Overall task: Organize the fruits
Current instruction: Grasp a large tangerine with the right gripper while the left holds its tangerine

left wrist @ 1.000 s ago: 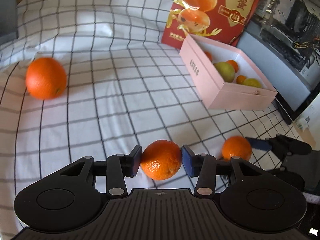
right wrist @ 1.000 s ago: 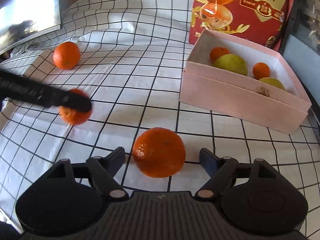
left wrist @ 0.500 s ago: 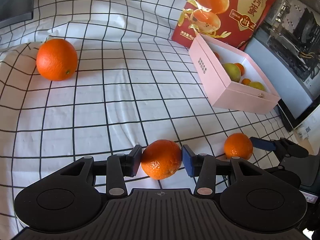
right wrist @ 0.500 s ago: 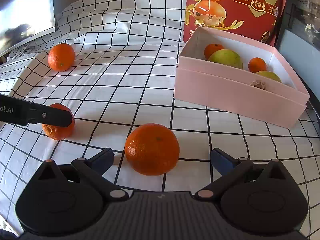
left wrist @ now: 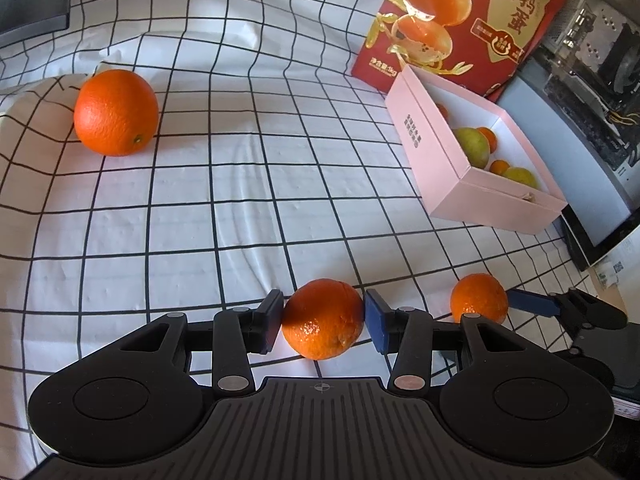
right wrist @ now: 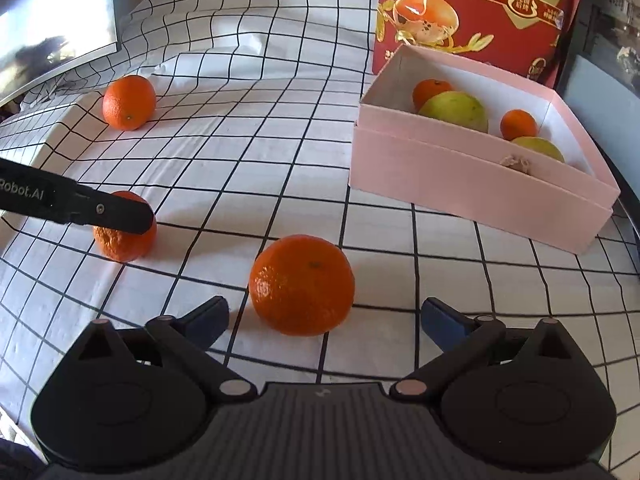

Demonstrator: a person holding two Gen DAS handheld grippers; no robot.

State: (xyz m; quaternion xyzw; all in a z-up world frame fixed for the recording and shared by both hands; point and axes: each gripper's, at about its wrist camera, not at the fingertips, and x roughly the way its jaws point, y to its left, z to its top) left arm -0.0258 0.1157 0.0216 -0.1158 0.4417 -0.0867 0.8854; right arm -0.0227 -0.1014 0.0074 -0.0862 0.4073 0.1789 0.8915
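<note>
The left gripper's [left wrist: 323,320] fingers pinch a small orange [left wrist: 323,319] across its widest part, low over the checked cloth [left wrist: 240,200]. The right gripper [right wrist: 324,318], jaws wide but closing, flanks another orange [right wrist: 301,285] without touching it. Both look firm, light and round, likely to roll, so a mid-girth grip seems safest for carrying to the pink box [right wrist: 472,184].

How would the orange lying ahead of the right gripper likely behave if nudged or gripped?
The orange looks round and rests loose on the cloth, so a nudge would probably roll it. Its dimpled peel should grip fairly well. The right gripper is closing without touching it; off-centre contact could push it away.
</note>
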